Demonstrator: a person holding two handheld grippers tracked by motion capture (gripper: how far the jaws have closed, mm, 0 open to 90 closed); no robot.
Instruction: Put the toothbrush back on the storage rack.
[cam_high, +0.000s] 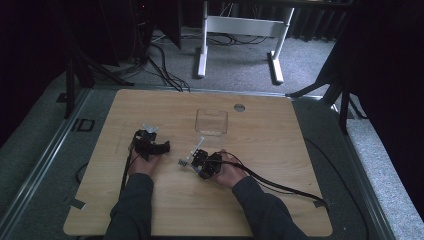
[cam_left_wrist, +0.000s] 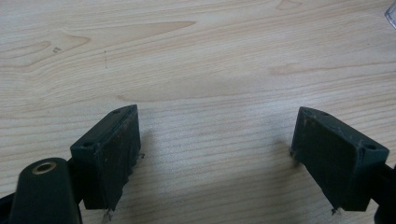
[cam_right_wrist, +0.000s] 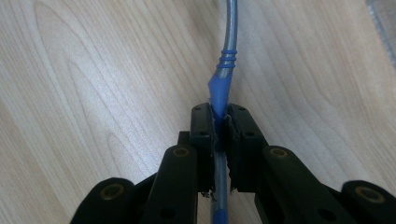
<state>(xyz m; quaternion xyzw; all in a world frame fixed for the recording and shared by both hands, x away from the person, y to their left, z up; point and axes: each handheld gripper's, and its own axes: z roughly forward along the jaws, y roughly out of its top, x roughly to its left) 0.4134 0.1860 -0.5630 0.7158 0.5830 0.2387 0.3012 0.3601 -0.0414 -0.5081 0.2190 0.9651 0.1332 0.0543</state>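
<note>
The right gripper (cam_right_wrist: 219, 128) clamps a blue-and-silver pen (cam_right_wrist: 226, 56); the left gripper (cam_left_wrist: 215, 158) stands wide and empty. The clear box (cam_high: 211, 121) seems empty, so placing is probably left

The table (cam_left_wrist: 196, 56), across the whole left gripper view, is pale wood-grain with a smooth, matt face. The left gripper (cam_left_wrist: 215, 158) has matt black, scuffed plastic-looking pads. At centre of the right gripper view, a blue plastic-looking pen (cam_right_wrist: 224, 79) shows a glossy silvery shaft. A clear, glossy box (cam_high: 211, 122) sits at upper centre of the high view.

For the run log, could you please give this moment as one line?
left tongs: open, empty | right tongs: shut on blue-and-silver stick | clear box: on table
</note>
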